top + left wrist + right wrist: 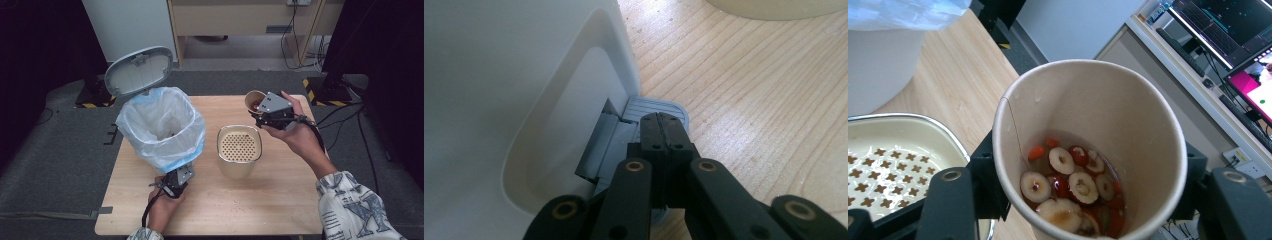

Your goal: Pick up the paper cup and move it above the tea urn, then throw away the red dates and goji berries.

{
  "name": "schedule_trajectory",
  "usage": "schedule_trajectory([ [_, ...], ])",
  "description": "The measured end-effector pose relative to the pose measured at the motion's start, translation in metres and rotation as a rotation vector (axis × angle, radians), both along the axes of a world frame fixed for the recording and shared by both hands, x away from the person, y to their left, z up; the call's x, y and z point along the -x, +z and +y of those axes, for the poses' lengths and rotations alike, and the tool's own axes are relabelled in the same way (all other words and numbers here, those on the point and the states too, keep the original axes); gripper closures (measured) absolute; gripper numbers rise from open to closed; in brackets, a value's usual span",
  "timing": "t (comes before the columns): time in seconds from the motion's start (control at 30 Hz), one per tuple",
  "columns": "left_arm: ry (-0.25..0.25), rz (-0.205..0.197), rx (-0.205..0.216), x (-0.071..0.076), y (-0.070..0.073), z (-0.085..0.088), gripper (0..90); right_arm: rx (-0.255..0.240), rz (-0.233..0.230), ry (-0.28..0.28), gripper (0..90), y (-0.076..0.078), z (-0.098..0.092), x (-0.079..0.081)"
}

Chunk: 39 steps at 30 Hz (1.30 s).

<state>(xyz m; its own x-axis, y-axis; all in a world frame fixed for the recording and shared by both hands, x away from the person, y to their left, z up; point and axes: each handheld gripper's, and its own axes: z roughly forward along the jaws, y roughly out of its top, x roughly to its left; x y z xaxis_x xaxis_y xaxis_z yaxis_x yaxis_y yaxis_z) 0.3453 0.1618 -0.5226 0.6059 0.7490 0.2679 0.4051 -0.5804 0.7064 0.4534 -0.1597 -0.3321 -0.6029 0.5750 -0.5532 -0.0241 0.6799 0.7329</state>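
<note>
In the high view, taking the white pedal bin point(162, 127) as the landmark, the right gripper point(266, 114) hovers well off to the bin's right, above the far side of a cream strainer pot point(239, 150) that stands between the two on the wooden table point(280, 205). It clasps a paper cup point(253, 101), tilted mouth-up toward the bin. The bin's grey lid point(139, 70) stands raised, and a thin crinkled plastic liner point(131, 120) is folded over the rim. The left gripper point(176, 181) sits at the bin's near foot. In the left gripper view, its jaws are pressed fully together, holding nothing, their tips bearing down on the ribbed grey pedal point(659, 107) that juts from a recess in the bin's smooth, hard shell. In the right gripper view, the jaws are drawn in against the cup's point(1088, 150) waxy, thin wall, gripping it around the middle. Inside lie wet fruit slices point(1070, 187), pale rings and red bits, in a little liquid. The cup is probably light and easily crushed, so a mid-wall hold with modest squeeze suits it; tipping should go slowly, since the wet contents may slide out at once.
</note>
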Motion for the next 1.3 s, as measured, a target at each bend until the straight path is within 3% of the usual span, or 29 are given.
schedule_trajectory([
  [0.57,-0.001,-0.001,-0.002,0.000,0.000,0.000,89.1,-0.001,0.003,-0.005,36.5,0.001,-0.004,-0.001],
  [0.6,0.039,-0.001,0.018,0.003,-0.001,-0.002,89.2,-0.001,0.003,-0.006,36.5,0.001,-0.005,-0.001],
  [0.73,0.040,-0.001,0.019,0.003,-0.001,-0.002,89.1,-0.002,0.004,-0.011,36.5,0.001,-0.007,-0.002],
  [0.77,-0.001,-0.001,-0.002,0.000,0.000,0.000,89.2,0.001,0.003,-0.011,36.5,0.001,-0.006,-0.003],
  [1.3,-0.001,-0.003,-0.003,0.000,0.000,0.000,89.2,0.030,-0.031,0.000,36.5,0.016,-0.004,0.000],
])
